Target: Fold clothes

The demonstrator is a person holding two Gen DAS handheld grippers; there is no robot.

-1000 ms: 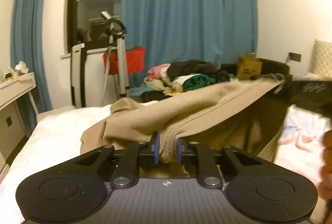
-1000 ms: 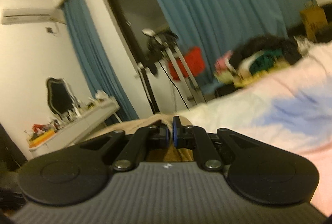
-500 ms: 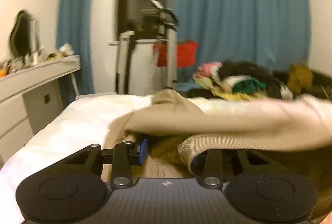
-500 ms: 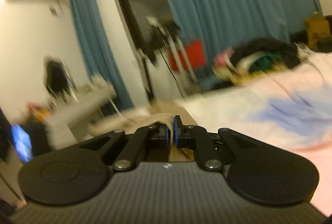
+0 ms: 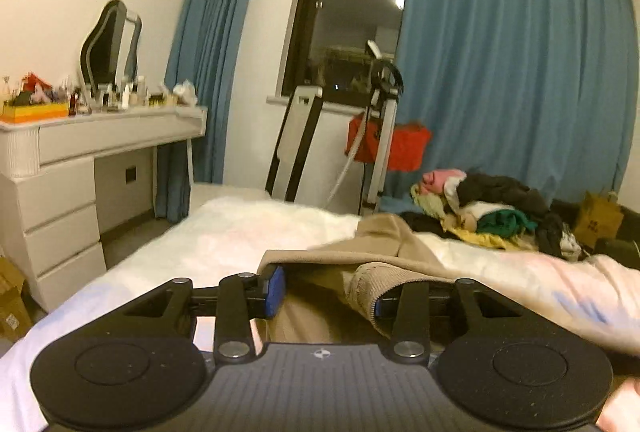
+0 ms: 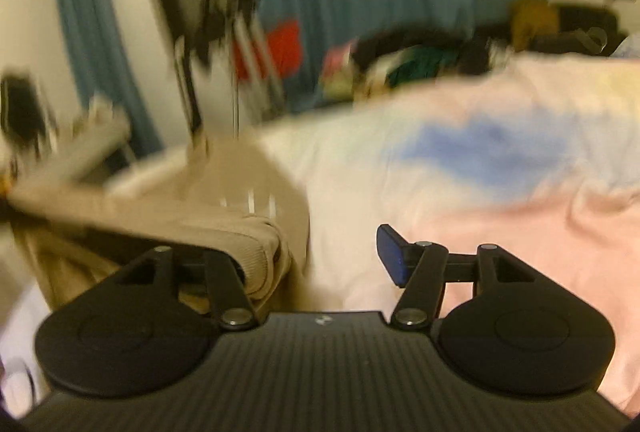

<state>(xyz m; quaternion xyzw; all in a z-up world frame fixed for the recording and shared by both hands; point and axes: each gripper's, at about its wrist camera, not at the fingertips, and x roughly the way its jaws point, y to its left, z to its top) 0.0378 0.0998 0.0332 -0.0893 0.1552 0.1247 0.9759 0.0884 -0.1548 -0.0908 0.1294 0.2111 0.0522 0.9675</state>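
Tan garment (image 5: 384, 232) is spread on the bed (image 5: 224, 232) close in front of both grippers, one layer laid over another, so a fold is judged to be just set down. The left gripper (image 5: 324, 292) is seen parted, with a ribbed hem draped over its right finger (image 5: 404, 302) but not pinched. The right gripper (image 6: 328, 252) is caught with its jaws opening; the ribbed edge of the garment (image 6: 256, 244) is hung over the left finger, and no cloth is pressed between the pads. Further folds and smoothing are judged to remain, though the blur in the right view hides the garment's outline. A pile of unfolded clothes (image 5: 488, 212) is left at the far end of the bed, so much of the task is outstanding. A white dresser (image 5: 80, 168) is crowded with small items, and a red bag (image 5: 400, 148) is hung on a stand before the blue curtain (image 5: 512, 72). Cloth snagged on either finger could be dragged when the grippers are drawn back.
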